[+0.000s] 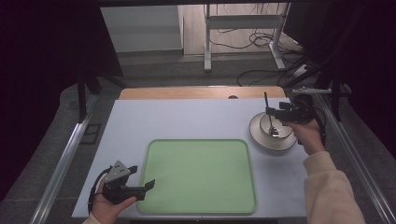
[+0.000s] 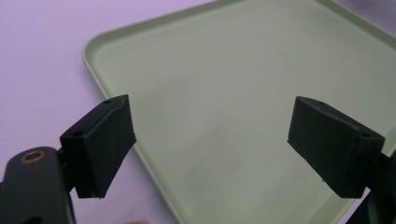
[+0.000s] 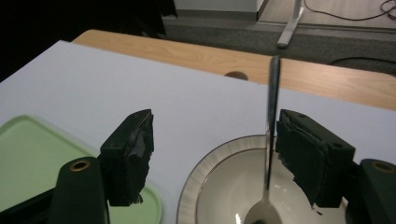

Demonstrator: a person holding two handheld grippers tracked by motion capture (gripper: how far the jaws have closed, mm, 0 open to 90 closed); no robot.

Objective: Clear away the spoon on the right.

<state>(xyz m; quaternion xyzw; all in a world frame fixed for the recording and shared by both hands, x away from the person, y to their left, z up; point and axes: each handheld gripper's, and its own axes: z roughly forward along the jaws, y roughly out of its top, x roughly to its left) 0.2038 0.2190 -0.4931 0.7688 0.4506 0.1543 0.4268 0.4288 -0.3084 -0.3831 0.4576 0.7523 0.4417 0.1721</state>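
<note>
a pale table (image 1: 187, 119) carries a green tray (image 1: 200, 176), bare, and a white bowl (image 1: 272, 133) off its far right corner. the left gripper (image 2: 212, 140), jaws spread wide and empty, hovers with the tray's near left corner between and beyond its jaws. the right gripper (image 3: 215, 154) sits over the bowl, jaws apart; a metal spoon (image 3: 269, 140) stands nearly upright just inside one jaw, its scoop in the bowl. whether that jaw touches the handle, i cannot tell. risk: unclamped, the spoon could tip and clatter out, or nudge the bowl. no labels or writing can be read.
</note>
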